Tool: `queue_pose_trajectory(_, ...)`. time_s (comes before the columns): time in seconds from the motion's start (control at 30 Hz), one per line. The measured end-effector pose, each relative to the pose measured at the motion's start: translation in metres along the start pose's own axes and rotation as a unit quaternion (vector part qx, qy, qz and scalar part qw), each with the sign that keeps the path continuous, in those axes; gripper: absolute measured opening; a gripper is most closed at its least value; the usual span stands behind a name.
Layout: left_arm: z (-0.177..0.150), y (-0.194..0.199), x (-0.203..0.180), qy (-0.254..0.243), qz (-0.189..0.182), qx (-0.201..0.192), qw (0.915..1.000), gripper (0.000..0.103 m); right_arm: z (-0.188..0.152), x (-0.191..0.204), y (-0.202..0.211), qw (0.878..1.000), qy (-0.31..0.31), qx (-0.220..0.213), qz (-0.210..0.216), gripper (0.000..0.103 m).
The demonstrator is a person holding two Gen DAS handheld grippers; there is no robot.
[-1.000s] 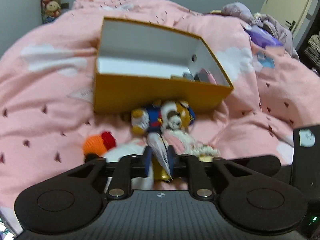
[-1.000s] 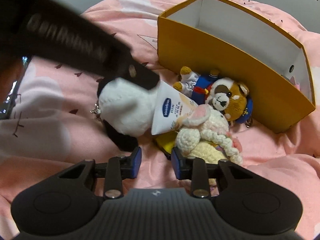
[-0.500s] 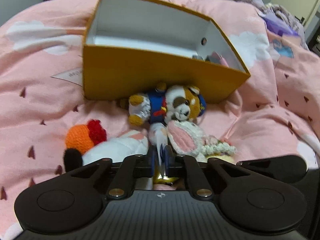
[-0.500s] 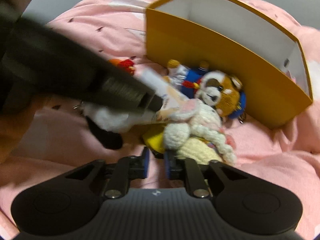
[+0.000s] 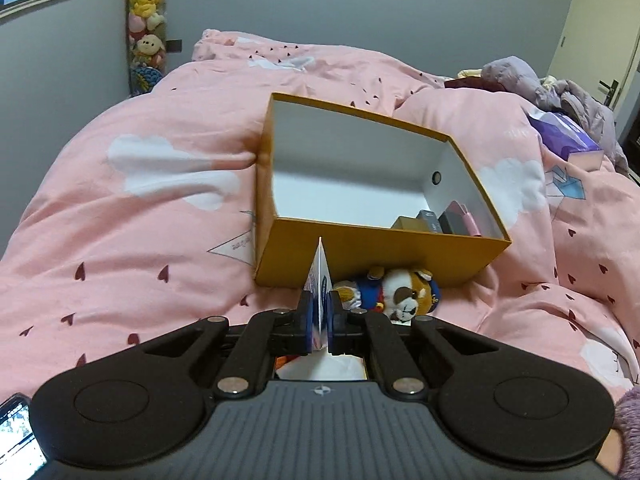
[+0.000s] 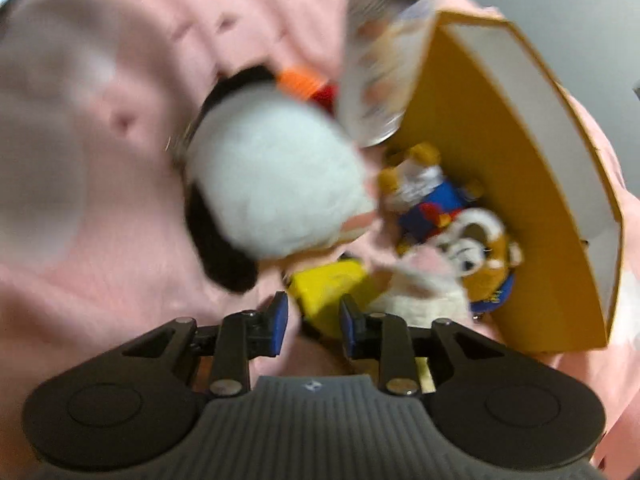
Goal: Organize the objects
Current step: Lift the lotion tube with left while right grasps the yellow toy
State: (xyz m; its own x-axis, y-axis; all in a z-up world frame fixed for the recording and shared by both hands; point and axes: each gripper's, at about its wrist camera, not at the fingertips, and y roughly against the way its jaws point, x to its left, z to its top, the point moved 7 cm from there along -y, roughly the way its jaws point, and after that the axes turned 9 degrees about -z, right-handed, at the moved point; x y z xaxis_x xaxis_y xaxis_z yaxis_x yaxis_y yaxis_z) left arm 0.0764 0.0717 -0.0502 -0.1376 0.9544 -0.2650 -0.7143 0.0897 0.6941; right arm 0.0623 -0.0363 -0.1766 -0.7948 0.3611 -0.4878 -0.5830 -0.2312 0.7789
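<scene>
left gripper [image 5: 319, 322] clamped shut, right gripper [image 6: 312, 322] – jaws opening

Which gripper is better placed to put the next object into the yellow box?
Left. The left gripper is shut on the white tube, facing the open yellow box. The right gripper is opening over the yellow item and holds nothing.

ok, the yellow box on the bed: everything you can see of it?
The yellow box is an open, lidless rectangular carton, cardboard by the look: mustard outside, white inside, with a small round hole in one end wall. It sits tilted on the pink duvet. A few small boxes lie in one corner; the rest is bare. A dog plush lies against its near wall.
</scene>
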Motion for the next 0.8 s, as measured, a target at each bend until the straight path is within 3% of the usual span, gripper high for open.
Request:
queue_pose_trajectory(0.2, -0.008, -0.002, 0.010, 0.018, -0.001, 0.004, 0.9998, 0.007, 0.003, 0.005, -0.015, 0.998, 0.039, 0.005, -0.039, 0.045)
queue_pose_trajectory(0.43, -0.015, -0.008, 0.011, 0.028, -0.009, 0.014, 0.9995, 0.007, 0.008, 0.009, -0.027, 0.995, 0.073, -0.007, -0.061, 0.047)
queue_pose_trajectory(0.53, -0.017, -0.009, 0.011, 0.030, -0.010, 0.016, 0.9994, 0.007, 0.010, 0.006, -0.026, 0.996, 0.070, -0.002, -0.061, 0.043)
queue_pose_trajectory(0.67, -0.018, -0.006, 0.012, 0.035, -0.010, 0.013, 0.9993, 0.007, 0.012, -0.003, -0.008, 0.997, 0.047, -0.016, -0.066, 0.028)
queue_pose_trajectory(0.8, -0.019, -0.005, 0.013, 0.039, -0.010, 0.010, 0.9991, 0.007, 0.014, -0.025, 0.015, 0.999, -0.020, -0.024, -0.038, 0.022)
